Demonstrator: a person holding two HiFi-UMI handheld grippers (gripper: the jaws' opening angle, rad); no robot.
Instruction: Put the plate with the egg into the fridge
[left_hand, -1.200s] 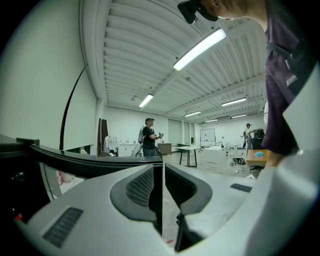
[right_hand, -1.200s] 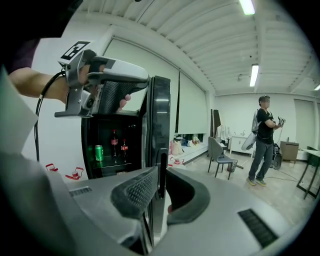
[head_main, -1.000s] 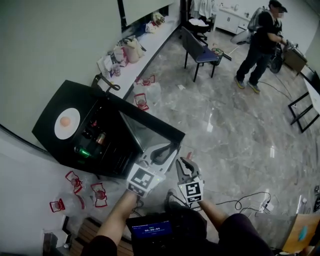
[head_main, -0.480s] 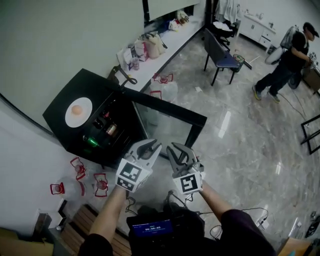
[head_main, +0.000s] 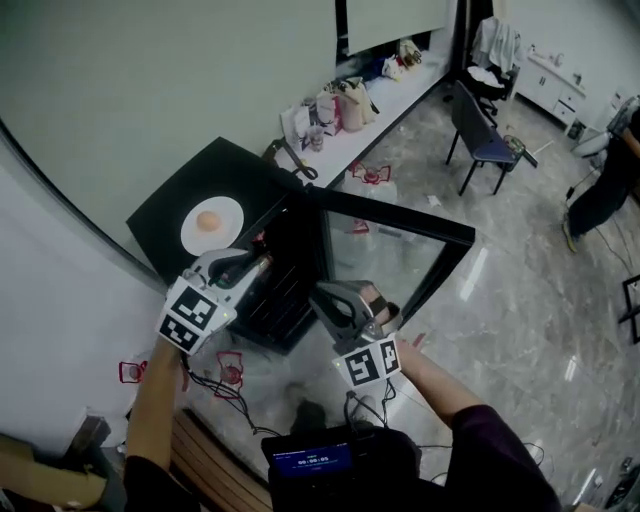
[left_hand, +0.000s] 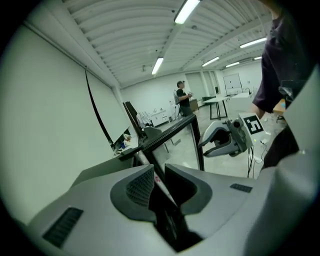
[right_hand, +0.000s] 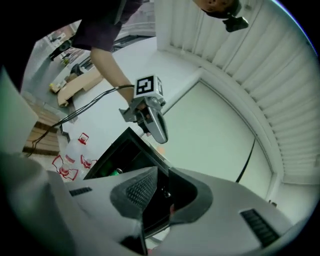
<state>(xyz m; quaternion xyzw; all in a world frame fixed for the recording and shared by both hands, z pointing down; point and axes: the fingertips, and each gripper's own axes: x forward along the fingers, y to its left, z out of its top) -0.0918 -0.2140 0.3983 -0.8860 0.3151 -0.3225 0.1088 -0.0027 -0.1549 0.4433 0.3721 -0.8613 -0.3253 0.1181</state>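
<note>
A white plate (head_main: 228, 236) with an egg (head_main: 209, 221) on it lies on top of the black mini fridge (head_main: 170, 218). The fridge's glass door (head_main: 400, 255) stands open. In the head view my left gripper (head_main: 258, 264) is at the fridge's upper front edge, just below and right of the plate and apart from it. Its jaws stand a narrow gap apart with nothing between them. My right gripper (head_main: 325, 295) hovers in front of the open compartment, beside the door. Its jaws are also slightly apart and empty. In the right gripper view the left gripper (right_hand: 155, 127) shows above the fridge.
Water bottles with red handles (head_main: 230, 370) stand on the floor by the fridge. A wooden bench (head_main: 200, 455) and cables lie near my feet. A counter with bags (head_main: 340, 105) runs along the wall, a chair (head_main: 485, 140) stands beyond it, and a person (head_main: 605, 185) is at far right.
Both grippers have risen toward the fridge. The left one has swung left to the top edge near the plate, and the right one has moved up to the open front. The door stays open.
</note>
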